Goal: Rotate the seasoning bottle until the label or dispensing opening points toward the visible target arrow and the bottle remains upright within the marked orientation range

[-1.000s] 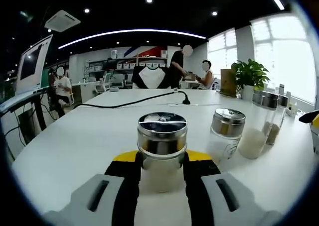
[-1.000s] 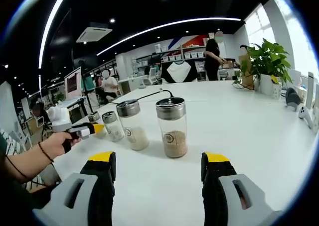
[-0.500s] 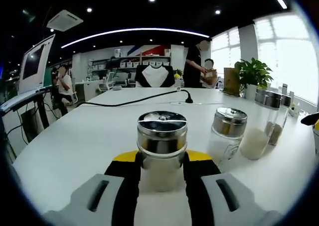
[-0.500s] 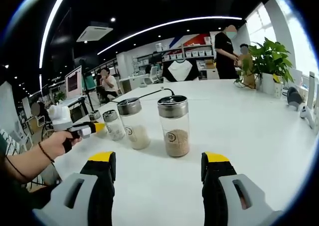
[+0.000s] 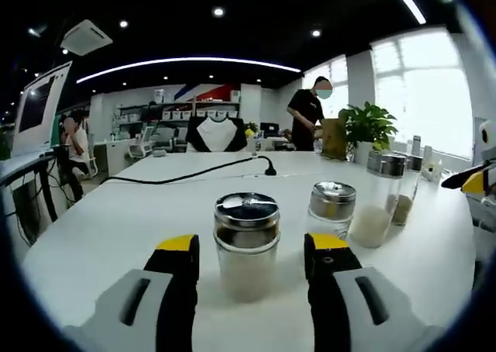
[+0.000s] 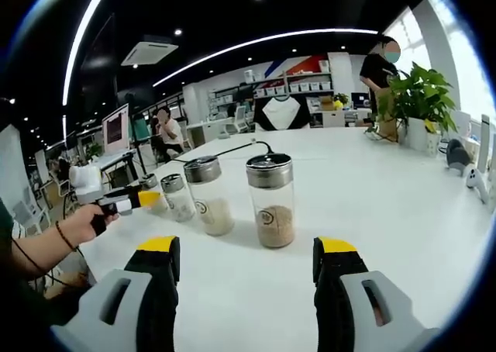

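Observation:
A short seasoning bottle with a shiny metal lid and pale contents stands upright on the white table. My left gripper is open, its yellow-tipped jaws standing either side of the bottle with a gap on each side. In the right gripper view the left gripper shows at the far left in a person's hand. My right gripper is open over bare table with nothing in it. A tall bottle of brown seasoning stands upright just beyond its jaws.
A small bottle and two taller ones line up to the right of the short one. A black cable runs across the far table. A potted plant and small items sit by the windows. People are in the background.
My left gripper's jaws have come apart and let go of the short bottle, which stays upright. A person in the background has walked to the right. The right gripper has held still.

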`<act>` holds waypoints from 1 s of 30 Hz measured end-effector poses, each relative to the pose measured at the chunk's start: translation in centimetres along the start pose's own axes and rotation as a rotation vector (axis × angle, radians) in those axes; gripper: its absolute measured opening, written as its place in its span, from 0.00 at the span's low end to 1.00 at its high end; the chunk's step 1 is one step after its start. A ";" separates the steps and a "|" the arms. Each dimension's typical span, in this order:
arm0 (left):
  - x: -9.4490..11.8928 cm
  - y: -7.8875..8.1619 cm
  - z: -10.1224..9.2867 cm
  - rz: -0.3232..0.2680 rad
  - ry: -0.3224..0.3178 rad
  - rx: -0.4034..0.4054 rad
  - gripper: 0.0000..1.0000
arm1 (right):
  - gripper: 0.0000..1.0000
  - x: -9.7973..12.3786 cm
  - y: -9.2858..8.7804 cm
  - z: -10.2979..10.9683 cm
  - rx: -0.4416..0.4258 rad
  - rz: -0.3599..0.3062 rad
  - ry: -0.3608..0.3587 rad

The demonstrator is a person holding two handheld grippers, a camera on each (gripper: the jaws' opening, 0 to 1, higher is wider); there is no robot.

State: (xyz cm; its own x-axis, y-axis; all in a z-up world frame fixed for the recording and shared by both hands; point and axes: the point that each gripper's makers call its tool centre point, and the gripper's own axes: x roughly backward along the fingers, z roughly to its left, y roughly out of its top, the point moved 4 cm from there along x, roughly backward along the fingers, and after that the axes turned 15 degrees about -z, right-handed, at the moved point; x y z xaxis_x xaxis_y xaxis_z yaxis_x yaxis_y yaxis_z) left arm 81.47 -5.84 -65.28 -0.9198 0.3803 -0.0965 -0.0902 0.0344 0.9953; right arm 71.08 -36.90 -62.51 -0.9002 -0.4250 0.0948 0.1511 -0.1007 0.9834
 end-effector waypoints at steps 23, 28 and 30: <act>-1.4 -0.5 0.9 0.035 -0.599 0.031 0.55 | 0.70 0.8 0.2 -0.2 0.017 -0.002 -0.017; -1.6 -0.6 0.0 0.025 -0.656 0.106 0.53 | 0.70 0.9 0.2 -0.2 0.018 -0.003 -0.017; -1.9 -1.0 0.1 0.041 -0.648 0.097 0.53 | 0.70 1.0 0.2 -0.3 0.020 -0.002 -0.020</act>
State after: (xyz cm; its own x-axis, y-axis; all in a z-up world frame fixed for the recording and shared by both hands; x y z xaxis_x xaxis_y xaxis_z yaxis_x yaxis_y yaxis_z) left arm 83.37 -6.49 -66.13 -0.5024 0.8620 -0.0673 0.0032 0.0797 0.9968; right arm 70.34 -37.59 -62.24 -0.9085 -0.4069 0.0956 0.1410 -0.0831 0.9865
